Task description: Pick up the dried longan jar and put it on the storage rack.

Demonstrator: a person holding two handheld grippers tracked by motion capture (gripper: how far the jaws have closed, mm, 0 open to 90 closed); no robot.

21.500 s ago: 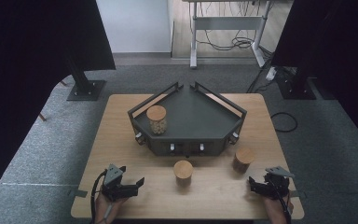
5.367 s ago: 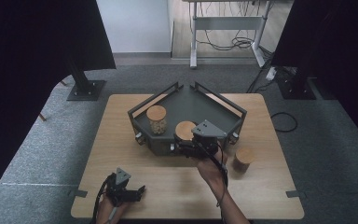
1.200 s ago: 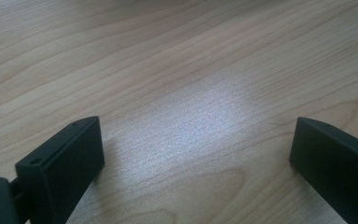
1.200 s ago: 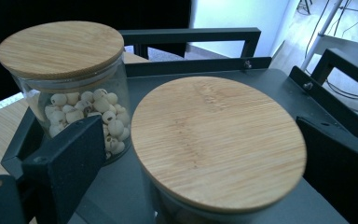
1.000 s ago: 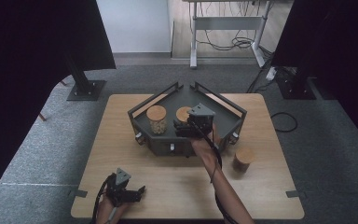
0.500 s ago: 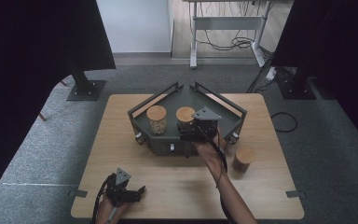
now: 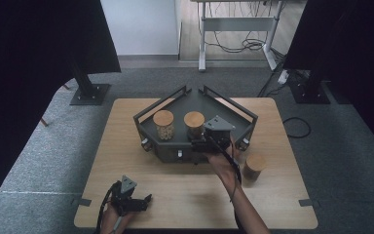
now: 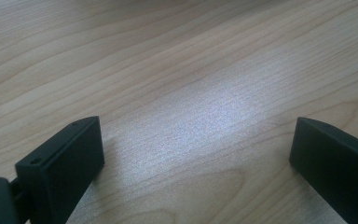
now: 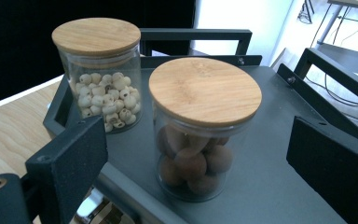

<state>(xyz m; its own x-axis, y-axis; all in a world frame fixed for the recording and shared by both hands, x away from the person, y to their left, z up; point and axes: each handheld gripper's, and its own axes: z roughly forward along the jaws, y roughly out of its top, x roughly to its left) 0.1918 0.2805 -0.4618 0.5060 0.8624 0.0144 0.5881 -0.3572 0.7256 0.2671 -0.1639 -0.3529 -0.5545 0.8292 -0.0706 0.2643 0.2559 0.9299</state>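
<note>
While extended over the tray (image 7: 233, 113), right gripper (image 7: 205, 142) faces jar (image 9: 199, 130), jaws apart.

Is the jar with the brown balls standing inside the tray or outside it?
Inside: the jar stands upright on the tray floor, lid on.

This looks like a lab or a recording room. A wooden desk (image 7: 126, 146) stands alone on grey carpet (image 7: 350, 146), with black curtains (image 7: 24, 73) at both sides. Loose cables (image 7: 233, 44) lie under a metal frame table (image 7: 238, 22) behind it.
</note>
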